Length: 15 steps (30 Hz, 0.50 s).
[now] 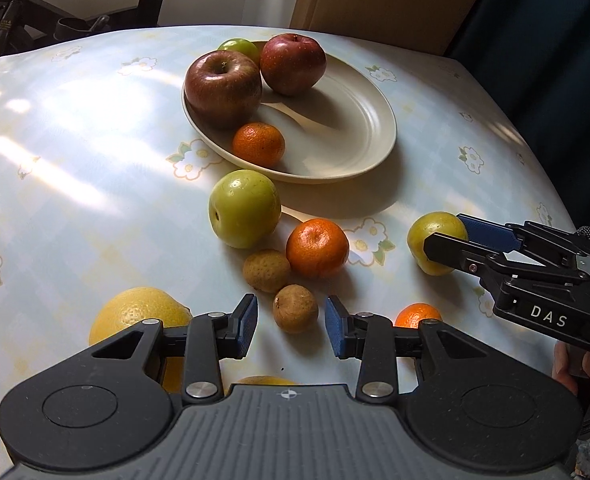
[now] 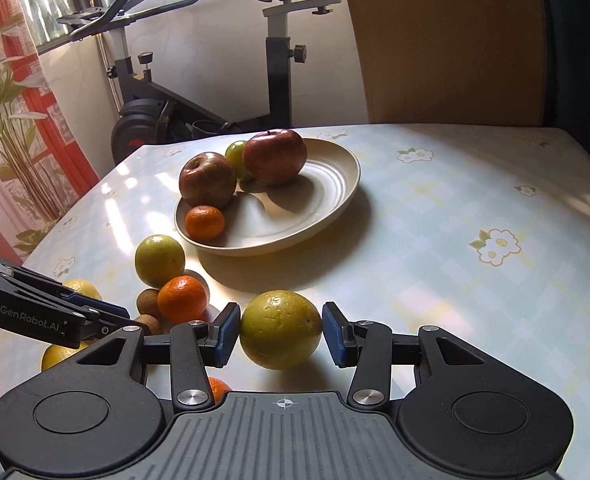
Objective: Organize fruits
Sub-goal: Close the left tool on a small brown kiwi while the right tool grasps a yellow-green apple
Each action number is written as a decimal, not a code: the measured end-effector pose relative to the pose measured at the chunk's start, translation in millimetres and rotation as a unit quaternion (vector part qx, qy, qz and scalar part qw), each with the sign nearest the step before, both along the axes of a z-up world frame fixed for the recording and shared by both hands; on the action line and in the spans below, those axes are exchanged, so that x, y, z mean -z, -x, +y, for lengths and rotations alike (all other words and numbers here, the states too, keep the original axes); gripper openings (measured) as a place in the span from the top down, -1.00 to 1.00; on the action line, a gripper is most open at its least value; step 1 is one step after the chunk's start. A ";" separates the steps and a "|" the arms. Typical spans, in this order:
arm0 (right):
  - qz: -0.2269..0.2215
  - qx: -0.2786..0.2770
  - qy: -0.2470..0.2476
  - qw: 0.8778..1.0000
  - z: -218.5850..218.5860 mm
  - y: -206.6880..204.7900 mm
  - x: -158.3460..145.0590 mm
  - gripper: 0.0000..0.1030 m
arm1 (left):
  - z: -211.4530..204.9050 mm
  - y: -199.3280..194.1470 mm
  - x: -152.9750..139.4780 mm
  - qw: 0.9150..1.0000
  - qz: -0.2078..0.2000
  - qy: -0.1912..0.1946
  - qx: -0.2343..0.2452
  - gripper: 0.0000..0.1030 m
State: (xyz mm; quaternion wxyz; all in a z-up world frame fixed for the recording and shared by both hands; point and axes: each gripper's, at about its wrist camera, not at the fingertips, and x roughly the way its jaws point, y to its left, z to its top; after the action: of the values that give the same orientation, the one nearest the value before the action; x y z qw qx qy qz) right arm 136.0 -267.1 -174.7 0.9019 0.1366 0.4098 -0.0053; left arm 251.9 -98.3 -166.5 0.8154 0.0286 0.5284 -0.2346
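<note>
My left gripper (image 1: 291, 326) stands open low over the table, with a small brown longan (image 1: 295, 308) between its blue pads and a gap on each side. My right gripper (image 2: 281, 334) is shut on a yellow-green fruit (image 2: 279, 328), with both pads against its sides, just above or on the tablecloth. In the left wrist view the same fruit (image 1: 431, 236) shows at the right, in the right gripper (image 1: 451, 240). The cream plate (image 1: 375, 152) holds two red apples (image 1: 223, 88), a tangerine (image 1: 258, 144) and a small green fruit (image 1: 239, 46).
Loose on the flowered cloth lie a green fruit (image 1: 245, 208), a tangerine (image 1: 317, 246), a second longan (image 1: 266, 270), a large yellow citrus (image 1: 139, 312) and another tangerine (image 1: 417, 316). An exercise bike (image 2: 215, 92) stands beyond the table's far edge.
</note>
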 end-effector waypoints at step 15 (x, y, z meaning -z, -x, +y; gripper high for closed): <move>-0.014 0.010 -0.019 1.000 -10.9 2.5 -0.7 0.20 | -3.4 4.5 -17.3 0.999 -0.047 -0.011 0.010 0.47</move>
State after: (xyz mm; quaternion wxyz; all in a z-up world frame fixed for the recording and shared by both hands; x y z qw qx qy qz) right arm 133.5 -278.0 -174.1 0.9046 0.1583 0.3958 -0.0048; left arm 247.4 -101.7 -149.2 0.8364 0.0541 0.4919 -0.2356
